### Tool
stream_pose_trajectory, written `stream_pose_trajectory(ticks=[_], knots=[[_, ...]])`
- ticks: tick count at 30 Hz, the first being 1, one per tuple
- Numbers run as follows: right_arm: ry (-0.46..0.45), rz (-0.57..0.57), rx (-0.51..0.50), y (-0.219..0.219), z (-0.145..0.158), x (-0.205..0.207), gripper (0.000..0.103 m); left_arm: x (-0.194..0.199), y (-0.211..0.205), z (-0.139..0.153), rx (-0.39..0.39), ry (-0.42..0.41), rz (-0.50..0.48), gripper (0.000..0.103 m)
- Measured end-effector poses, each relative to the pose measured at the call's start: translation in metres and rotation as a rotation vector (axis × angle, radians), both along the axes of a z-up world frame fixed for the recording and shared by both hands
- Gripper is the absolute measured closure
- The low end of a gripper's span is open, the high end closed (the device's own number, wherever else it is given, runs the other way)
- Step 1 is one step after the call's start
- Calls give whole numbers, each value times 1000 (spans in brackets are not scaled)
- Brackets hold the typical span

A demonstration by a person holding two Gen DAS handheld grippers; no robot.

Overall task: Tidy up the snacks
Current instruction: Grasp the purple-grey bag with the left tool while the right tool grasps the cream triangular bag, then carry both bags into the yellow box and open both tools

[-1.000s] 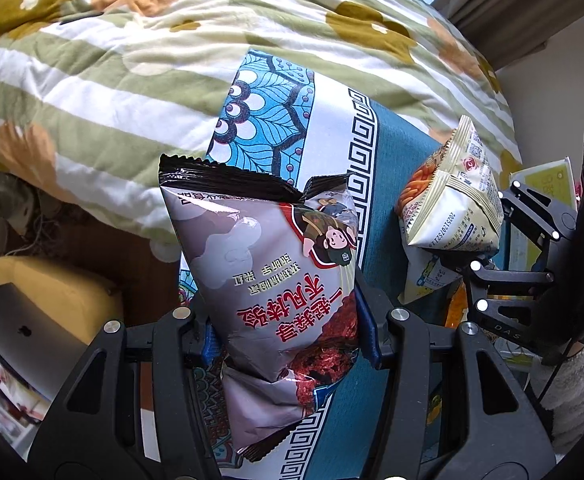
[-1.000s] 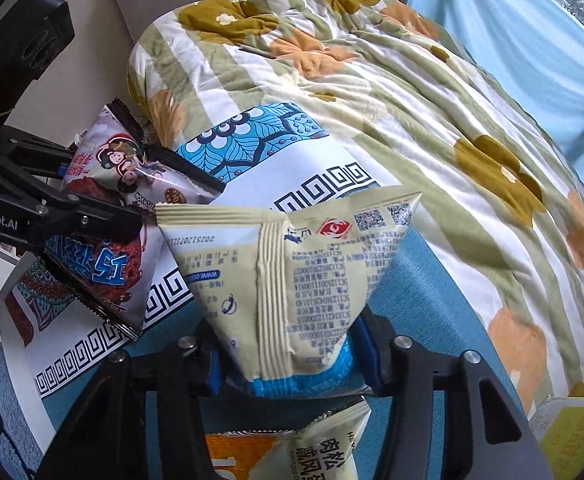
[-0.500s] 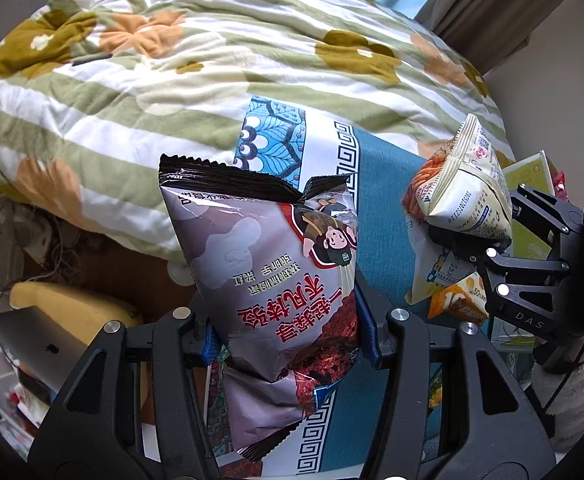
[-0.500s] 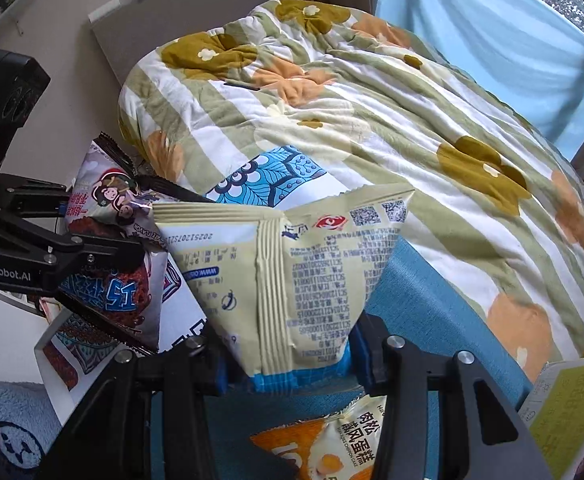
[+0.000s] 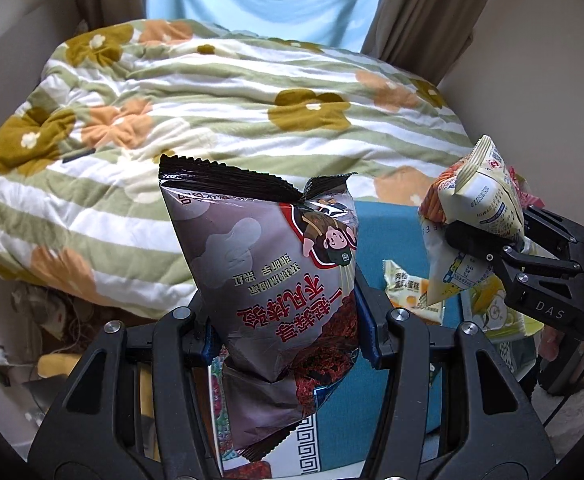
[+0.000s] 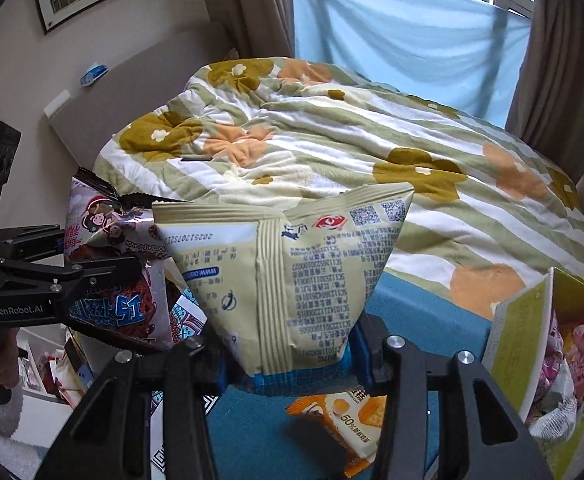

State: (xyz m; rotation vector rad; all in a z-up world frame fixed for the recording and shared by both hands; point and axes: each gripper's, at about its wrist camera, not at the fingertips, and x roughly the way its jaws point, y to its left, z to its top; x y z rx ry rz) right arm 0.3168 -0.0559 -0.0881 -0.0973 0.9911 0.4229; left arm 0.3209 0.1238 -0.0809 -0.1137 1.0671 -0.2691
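Two claws — left claw clamps one grey bag, right claw one cream bag.

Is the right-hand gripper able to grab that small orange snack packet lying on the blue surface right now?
Probably not yet. The right gripper is shut on the cream snack bag, so its jaws are full. The orange packet lies uncovered just beneath, so the way looks free once that bag is set down.

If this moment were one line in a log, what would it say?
left gripper: shut on grey bag | right gripper: shut on cream bag | both bags held over blue mat | orange packet on mat
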Motion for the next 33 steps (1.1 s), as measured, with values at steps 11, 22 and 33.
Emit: stream_pose_trajectory(ticks=[11,22,33], knots=[[-83,-231,3,-133,59,-51,60,-13,-141,54,-91,-97,-133,54],[-67,-367,-26,-302,73,-113,60,-47,-341,35,-166,-35,-258,54],[1,-374,14,-384,51,-127,60,-66,-415,-20,-150,59,-229,0]])
